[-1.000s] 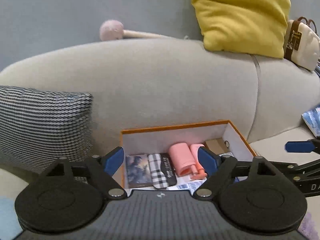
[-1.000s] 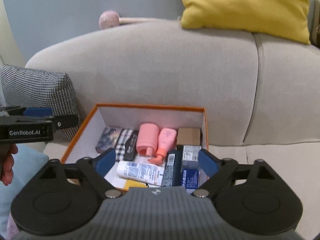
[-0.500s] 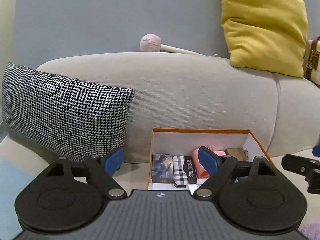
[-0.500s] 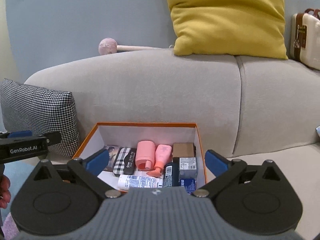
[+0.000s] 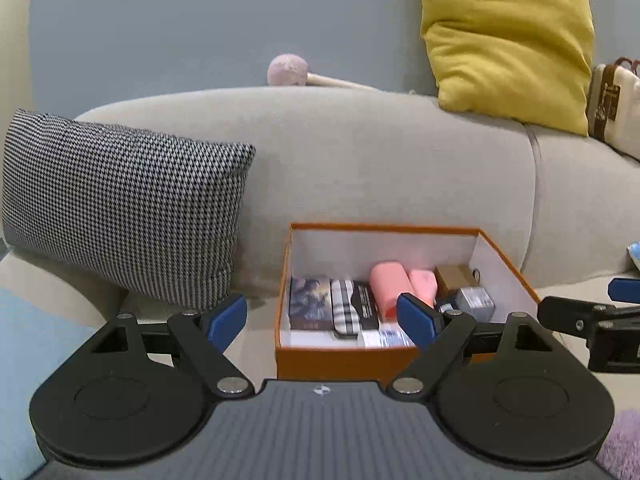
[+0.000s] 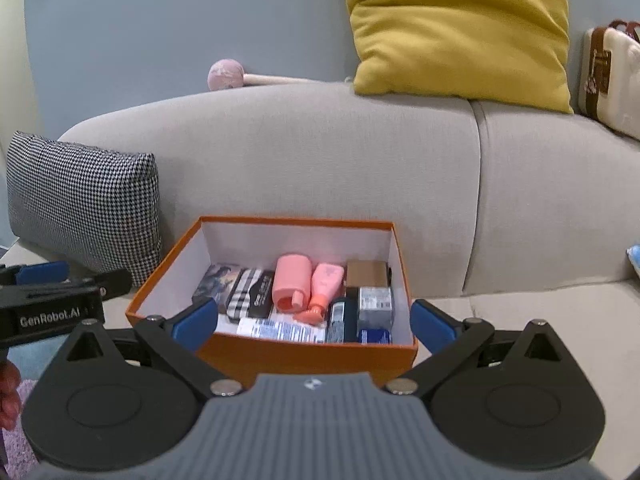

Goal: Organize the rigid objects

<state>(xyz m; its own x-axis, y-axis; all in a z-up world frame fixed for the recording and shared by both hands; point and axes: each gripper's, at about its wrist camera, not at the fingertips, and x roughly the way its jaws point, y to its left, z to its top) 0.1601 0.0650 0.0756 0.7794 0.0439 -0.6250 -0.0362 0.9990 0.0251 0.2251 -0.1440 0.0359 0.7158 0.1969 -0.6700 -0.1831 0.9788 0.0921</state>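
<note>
The orange box (image 6: 276,350) is sitting on the sofa seat (image 6: 540,312), close against the backrest and beside the checked cushion (image 6: 84,204). Inside it, items are lying packed side by side: a dark card box (image 6: 216,280) at the left wall, a plaid case (image 6: 242,292), a pink bottle (image 6: 291,282), a smaller pink tube (image 6: 324,286), a brown carton (image 6: 366,274) at the back right corner, a grey carton (image 6: 374,300) and a white tube (image 6: 280,330) along the front wall.

The right gripper (image 6: 314,322) is hovering just in front of the box with its jaws standing wide and nothing between the pads; they have just been opening. The left gripper (image 5: 322,318) is also standing wide and empty, off the box's front left corner.

Most items are lying flat with their long axes running front to back; the pink bottle is pointing its open cap toward the front wall, the pink tube likewise. The white tube is lying crosswise, along the front wall.

The likely trouble: the items are touching, so a pad coming down between them could shove a neighbour or catch two at once. The round bottle could roll out of a loose pinch. The light box could slide on the soft seat if a pad is catching its rim.
</note>
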